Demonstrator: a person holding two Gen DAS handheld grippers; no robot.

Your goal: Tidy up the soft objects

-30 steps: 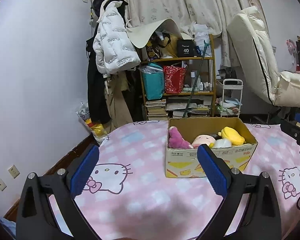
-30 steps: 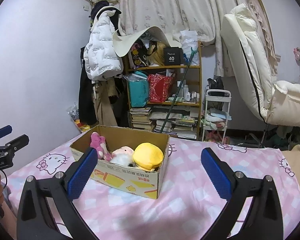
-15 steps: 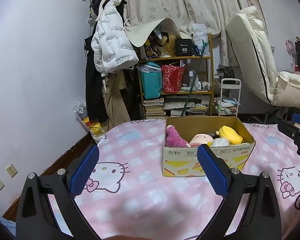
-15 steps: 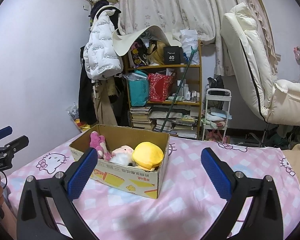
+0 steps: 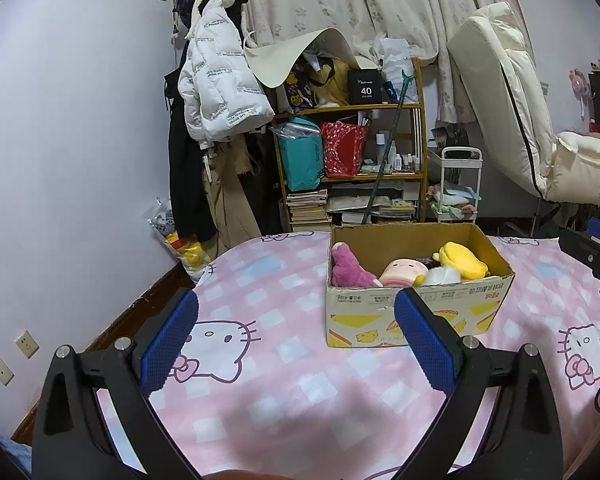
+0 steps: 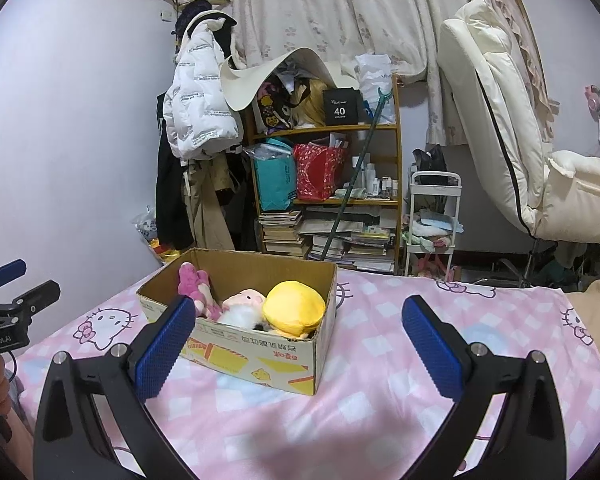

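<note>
Left wrist view: toys (image 5: 408, 266) already sit in the box (image 5: 420, 312) on the bed (image 5: 260, 320); none lies outside. Both tongs, left (image 5: 296, 336) and right (image 6: 300, 344), gape wide and empty, so the task looks nearly done.

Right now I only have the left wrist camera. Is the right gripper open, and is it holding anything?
Observer: The right gripper is open with nothing between its pads, above the pink bedspread, short of the cardboard box.
Operator: Where's my left gripper from that side?
Observer: The left gripper is left of the box, not touching it.
Operator: Anything right of the box?
Observer: Beige fabric at the bed's right edge; I can't tell what it is.
</note>
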